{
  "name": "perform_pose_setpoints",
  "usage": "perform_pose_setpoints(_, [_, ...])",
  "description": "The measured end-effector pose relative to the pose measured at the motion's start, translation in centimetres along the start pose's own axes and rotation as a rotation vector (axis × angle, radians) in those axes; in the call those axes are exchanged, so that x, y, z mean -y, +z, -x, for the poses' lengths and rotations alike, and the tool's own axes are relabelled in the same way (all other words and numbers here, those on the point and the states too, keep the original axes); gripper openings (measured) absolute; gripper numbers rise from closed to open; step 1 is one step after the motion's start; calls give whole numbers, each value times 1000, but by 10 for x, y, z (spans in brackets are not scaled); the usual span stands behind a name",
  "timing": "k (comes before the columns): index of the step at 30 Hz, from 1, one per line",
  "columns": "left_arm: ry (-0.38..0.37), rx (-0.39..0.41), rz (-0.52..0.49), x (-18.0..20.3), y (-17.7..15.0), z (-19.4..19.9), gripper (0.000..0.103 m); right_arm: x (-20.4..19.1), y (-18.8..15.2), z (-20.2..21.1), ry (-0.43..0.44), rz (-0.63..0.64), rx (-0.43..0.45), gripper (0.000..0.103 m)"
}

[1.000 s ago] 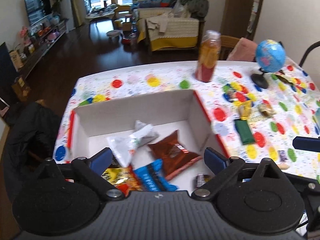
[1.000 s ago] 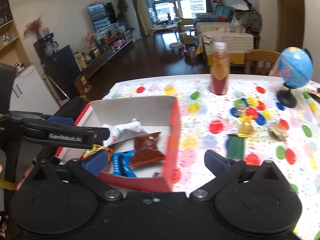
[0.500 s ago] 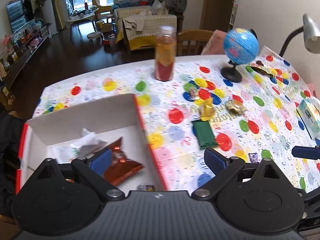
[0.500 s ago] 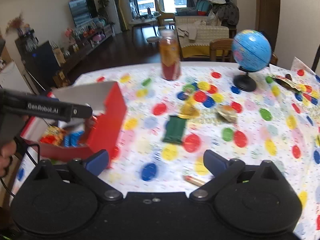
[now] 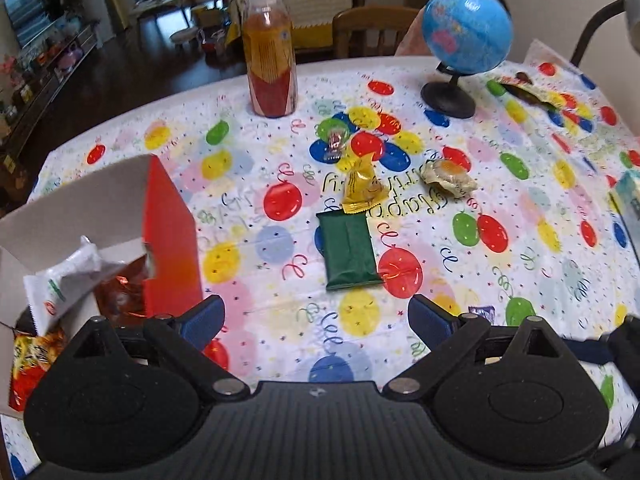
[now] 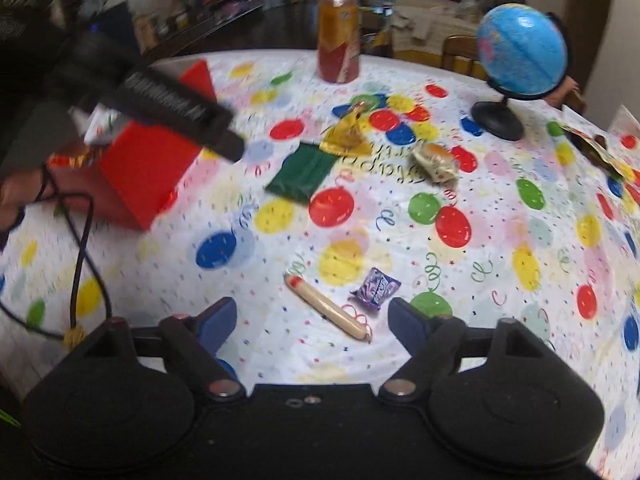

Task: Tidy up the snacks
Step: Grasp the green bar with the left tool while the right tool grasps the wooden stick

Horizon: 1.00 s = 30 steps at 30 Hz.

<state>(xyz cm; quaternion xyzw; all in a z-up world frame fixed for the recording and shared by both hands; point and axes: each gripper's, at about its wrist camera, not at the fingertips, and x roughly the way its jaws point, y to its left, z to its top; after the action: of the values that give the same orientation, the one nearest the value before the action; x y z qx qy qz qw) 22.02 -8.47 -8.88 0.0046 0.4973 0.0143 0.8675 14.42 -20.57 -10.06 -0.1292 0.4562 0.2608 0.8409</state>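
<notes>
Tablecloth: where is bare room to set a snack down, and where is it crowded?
Free: the cloth between the red box and green packet, and right of the purple candy. Crowded: the middle, around the yellow wrapper and globe.

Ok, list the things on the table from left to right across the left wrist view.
Red box → drink bottle → green packet → pale round-wrapped snack → globe. The yellow packet overlaps the green one, so it is left out.
</notes>
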Motion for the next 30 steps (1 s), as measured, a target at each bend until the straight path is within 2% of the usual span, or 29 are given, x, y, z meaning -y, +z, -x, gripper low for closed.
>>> perform_pose_setpoints(2, [14,-20,14,6,4,-12,99,4,-2,-9,25,36,-7,72])
perform_pose_setpoints(6, [28,-83,68,11,15,-40,98,9,0,-28,83,97,-28,54])
perform_pose_setpoints(9, [39,-121,113,12,24,-59,98,9,3,-42,105,141,-43,51])
perform_pose_setpoints(17, [82,-172,118,17,43,-99,98,17,7,-63,127,192,-52,35])
perform_pose_setpoints(19, [82,-182,123,17,47,-107,98,15,7,-64,135,224,-53,34])
perform_pose_setpoints(24, [94,-221,126,18,55,-126,98,10,7,-69,110,319,-78,19])
perform_pose_setpoints(30, [98,-257,125,20,60,-144,95,8,4,-72,99,356,-85,15])
